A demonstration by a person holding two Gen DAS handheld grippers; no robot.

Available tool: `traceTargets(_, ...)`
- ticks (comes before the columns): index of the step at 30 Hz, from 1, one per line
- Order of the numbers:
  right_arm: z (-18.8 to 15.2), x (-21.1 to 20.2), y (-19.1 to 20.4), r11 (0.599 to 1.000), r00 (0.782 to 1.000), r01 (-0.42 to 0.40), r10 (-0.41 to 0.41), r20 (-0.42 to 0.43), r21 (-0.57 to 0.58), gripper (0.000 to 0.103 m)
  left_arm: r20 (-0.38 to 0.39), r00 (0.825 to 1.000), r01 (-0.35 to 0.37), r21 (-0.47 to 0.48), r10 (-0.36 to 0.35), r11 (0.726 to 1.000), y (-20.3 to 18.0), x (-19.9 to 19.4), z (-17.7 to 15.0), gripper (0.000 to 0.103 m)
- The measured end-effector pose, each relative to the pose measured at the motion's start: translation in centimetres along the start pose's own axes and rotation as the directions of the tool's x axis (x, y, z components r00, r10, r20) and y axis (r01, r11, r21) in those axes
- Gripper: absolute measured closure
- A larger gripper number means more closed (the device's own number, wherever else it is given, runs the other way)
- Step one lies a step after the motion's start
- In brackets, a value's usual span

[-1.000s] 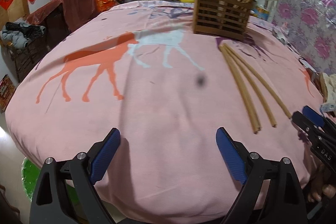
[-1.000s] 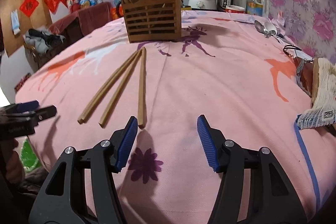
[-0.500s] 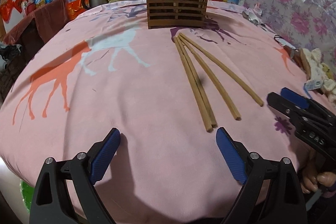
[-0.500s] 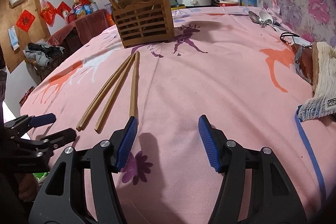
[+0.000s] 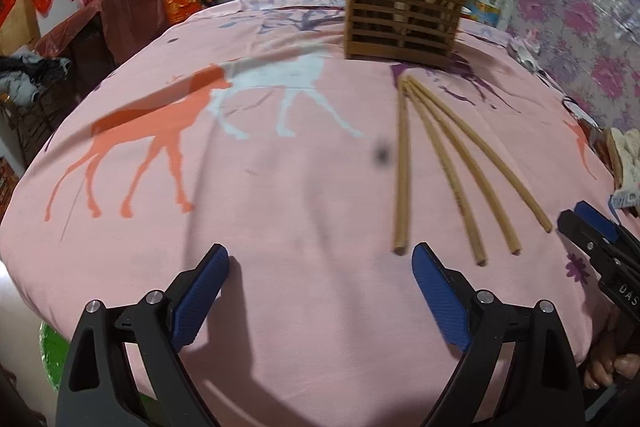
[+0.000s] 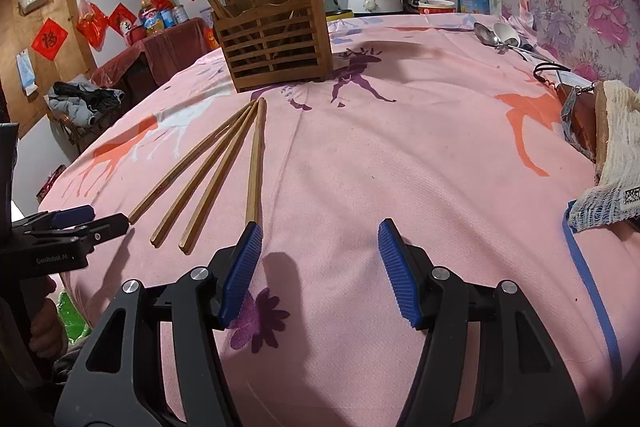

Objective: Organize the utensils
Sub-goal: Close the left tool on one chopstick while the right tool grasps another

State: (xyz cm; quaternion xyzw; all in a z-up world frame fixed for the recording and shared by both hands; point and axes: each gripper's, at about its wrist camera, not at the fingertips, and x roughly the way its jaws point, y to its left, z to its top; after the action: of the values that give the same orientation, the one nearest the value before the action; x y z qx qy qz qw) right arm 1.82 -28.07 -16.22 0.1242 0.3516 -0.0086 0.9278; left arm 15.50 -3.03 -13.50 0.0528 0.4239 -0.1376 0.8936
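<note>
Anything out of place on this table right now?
Four loose chopsticks lie fanned on the pink cloth in front of the wooden holder, which already has others upright. Two spoons sit stray at the far edge.

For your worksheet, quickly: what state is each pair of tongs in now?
Left tongs: open, holding nothing.
Right tongs: open, holding nothing; a chopstick ends by one pad.

Both grippers [image 5: 320, 269] [image 6: 320, 247]: black frames, ribbed blue pads, silver screws, white lettering.
</note>
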Motion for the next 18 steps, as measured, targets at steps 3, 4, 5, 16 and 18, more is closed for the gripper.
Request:
traceTargets(3, 0.1, 0.0, 0.0, 1.0, 1.0, 0.0, 0.0, 0.002, -0.002, 0.043, 0.004, 1.0, 0.014, 0.032, -0.015, 0.999, -1.3, 0.3, 0.2, 0.012)
traceTargets(4, 0.1, 0.0, 0.0, 1.0, 1.0, 0.001, -0.001, 0.003, -0.004, 0.043, 0.007, 1.0, 0.016, 0.037, -0.016, 0.999, -1.6, 0.5, 0.4, 0.012)
traceTargets(5, 0.1, -0.1, 0.0, 1.0, 1.0, 0.001, -0.001, 0.003, -0.005, 0.043, 0.011, 1.0, 0.015, 0.04, -0.016, 0.999, -1.8, 0.7, 0.5, 0.013)
traceTargets(16, 0.3, -0.3, 1.4, 0.998, 0.999, -0.025, 0.026, 0.019, -0.052, 0.044, 0.036, 0.999, -0.009, -0.002, 0.009, 1.0, 0.0, 0.6, 1.2, 0.074)
traceTargets(18, 0.5, -0.2, 2.1, 0.997, 0.999, -0.037, 0.039, 0.021, -0.073, 0.044, 0.034, 0.999, -0.017, -0.028, 0.018, 0.999, 0.9, 0.5, 1.1, 0.074)
